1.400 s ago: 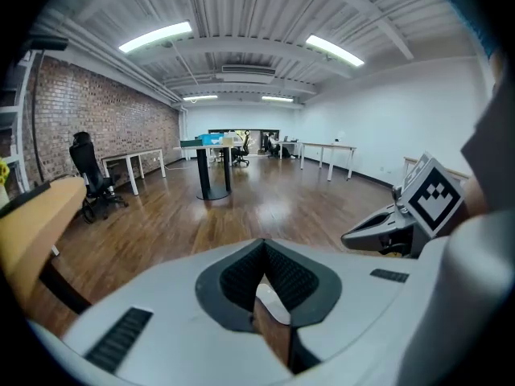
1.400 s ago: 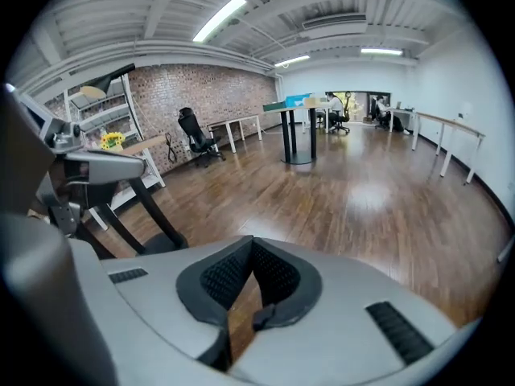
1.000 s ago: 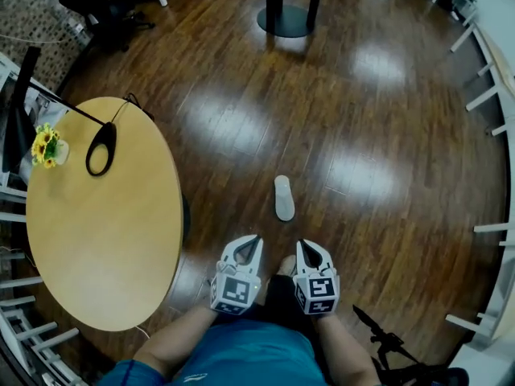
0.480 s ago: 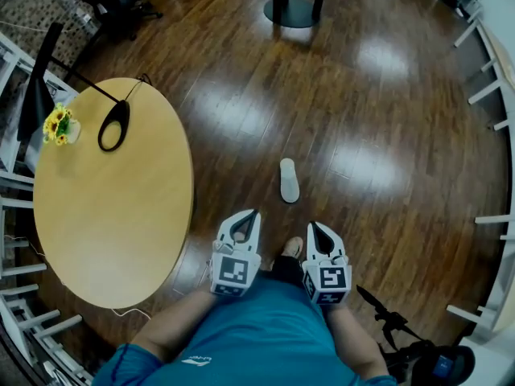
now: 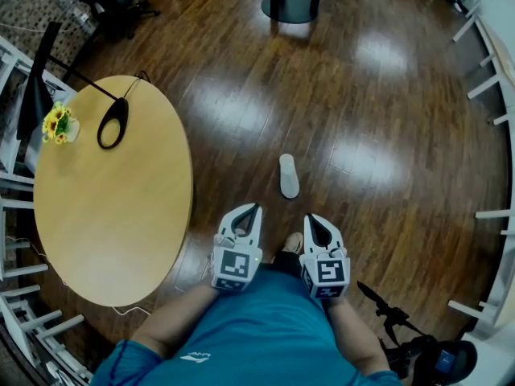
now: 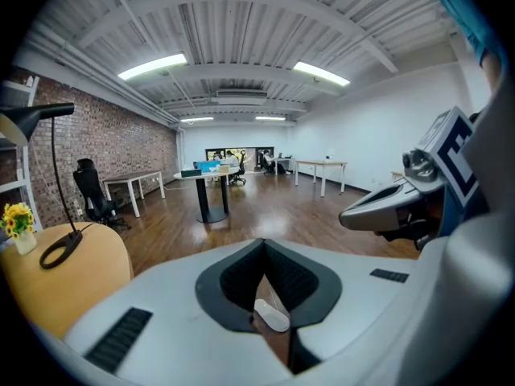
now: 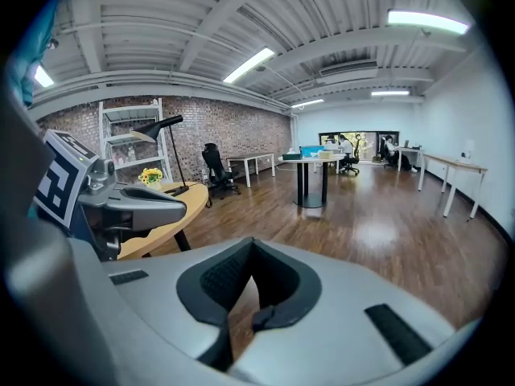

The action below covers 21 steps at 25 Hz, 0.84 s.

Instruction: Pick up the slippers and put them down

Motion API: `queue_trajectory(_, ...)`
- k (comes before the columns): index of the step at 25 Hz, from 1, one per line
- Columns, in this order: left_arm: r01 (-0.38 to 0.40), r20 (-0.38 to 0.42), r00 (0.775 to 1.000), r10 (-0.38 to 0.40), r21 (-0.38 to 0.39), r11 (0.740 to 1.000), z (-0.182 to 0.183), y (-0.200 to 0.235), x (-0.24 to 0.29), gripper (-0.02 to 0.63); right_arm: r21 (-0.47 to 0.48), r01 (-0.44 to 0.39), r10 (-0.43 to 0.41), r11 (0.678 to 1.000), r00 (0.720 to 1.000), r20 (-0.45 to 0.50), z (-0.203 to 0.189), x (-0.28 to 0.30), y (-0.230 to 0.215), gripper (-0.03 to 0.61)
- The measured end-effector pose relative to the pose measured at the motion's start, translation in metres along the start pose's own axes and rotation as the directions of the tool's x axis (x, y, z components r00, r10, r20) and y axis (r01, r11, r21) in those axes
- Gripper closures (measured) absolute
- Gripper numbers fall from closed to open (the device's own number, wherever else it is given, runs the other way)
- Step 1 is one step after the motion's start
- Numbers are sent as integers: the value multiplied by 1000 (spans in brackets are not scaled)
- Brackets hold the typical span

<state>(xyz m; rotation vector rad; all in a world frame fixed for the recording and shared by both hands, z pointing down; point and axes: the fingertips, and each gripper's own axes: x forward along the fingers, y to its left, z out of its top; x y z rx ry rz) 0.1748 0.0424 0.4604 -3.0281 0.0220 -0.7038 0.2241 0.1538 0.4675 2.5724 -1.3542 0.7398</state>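
Note:
One pale grey slipper [image 5: 288, 175] lies flat on the dark wooden floor, a short way ahead of both grippers. My left gripper [image 5: 251, 208] and right gripper [image 5: 309, 218] hang side by side above the floor, close to the person's body. Both are shut with nothing between the jaws. In the left gripper view the slipper [image 6: 271, 315] shows through the gap below the closed jaws, and the right gripper [image 6: 386, 211] sits at the right. In the right gripper view the left gripper [image 7: 137, 203] is at the left. A foot [image 5: 293, 244] shows between the two grippers.
A round wooden table [image 5: 113, 215] stands at the left, bearing a black desk lamp [image 5: 111, 123] and a small pot of yellow flowers [image 5: 55, 125]. A pedestal table base [image 5: 290, 6] is far ahead. A black tripod [image 5: 386, 320] lies at the lower right; white rails line the right edge.
Both grippers have risen a little towards the camera and stayed shut. The slipper lies where it was; the head view has tipped slightly, so it shows higher in the picture.

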Motion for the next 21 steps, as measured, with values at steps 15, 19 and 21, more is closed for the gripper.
queue_trajectory(15, 4, 0, 1000, -4, -17, 1000, 1, 2, 7, 611, -9, -17, 17, 1000, 1000, -10, 2, 7, 0, 568)
queue_trajectory(19, 4, 4, 1000, -4, -13, 1000, 3, 1, 7, 611, -13, -24, 24, 1000, 1000, 3, -1, 7, 0, 568)
queue_trajectory(21, 4, 11, 1000, -4, -11, 1000, 3, 0, 7, 611, -14, -25, 25, 1000, 1000, 1, -1, 7, 0, 568)
